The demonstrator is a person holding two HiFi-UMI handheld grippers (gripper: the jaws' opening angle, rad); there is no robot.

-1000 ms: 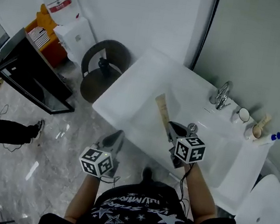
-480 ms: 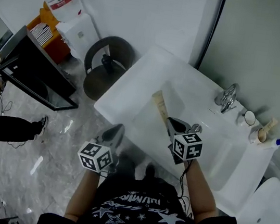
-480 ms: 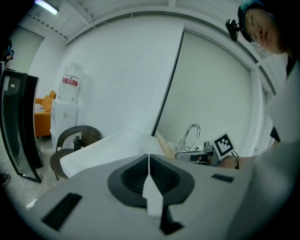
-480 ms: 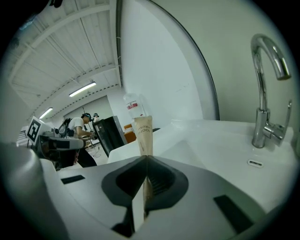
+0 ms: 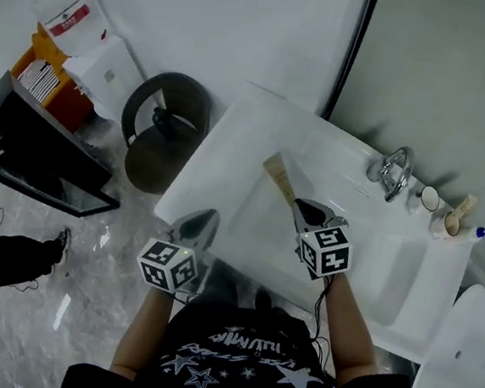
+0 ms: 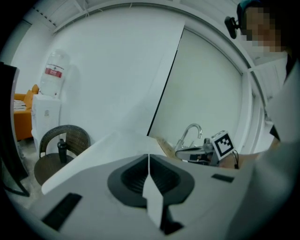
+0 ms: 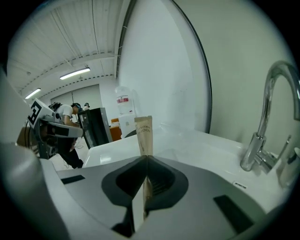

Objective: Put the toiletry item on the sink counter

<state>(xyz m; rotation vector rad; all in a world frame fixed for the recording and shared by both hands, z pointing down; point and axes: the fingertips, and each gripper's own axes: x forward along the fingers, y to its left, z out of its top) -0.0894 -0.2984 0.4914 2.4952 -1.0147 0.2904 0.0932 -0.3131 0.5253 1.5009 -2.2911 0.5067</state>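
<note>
A flat beige toiletry tube [image 5: 280,178] with dark print sticks out ahead of my right gripper [image 5: 306,212], which is shut on its lower end. It hangs over the left part of the white sink counter [image 5: 230,155], beside the basin. In the right gripper view the tube [image 7: 144,135] stands upright between the closed jaws of the right gripper [image 7: 146,159]. My left gripper [image 5: 206,219] is at the counter's front edge, shut, with nothing in it. In the left gripper view the left gripper [image 6: 149,157] shows its jaws meeting in a thin line.
A chrome faucet [image 5: 394,171] rises at the back of the basin, with two cups [image 5: 426,199] and a blue-tipped item [image 5: 481,232] to its right. On the floor to the left are a round dark wicker seat [image 5: 162,126], a water dispenser [image 5: 77,25] and a black cabinet [image 5: 38,156].
Both grippers have shifted a little to the left and further from me relative to the faucet. The tube is still in the right grip. The head view has swung slightly.
</note>
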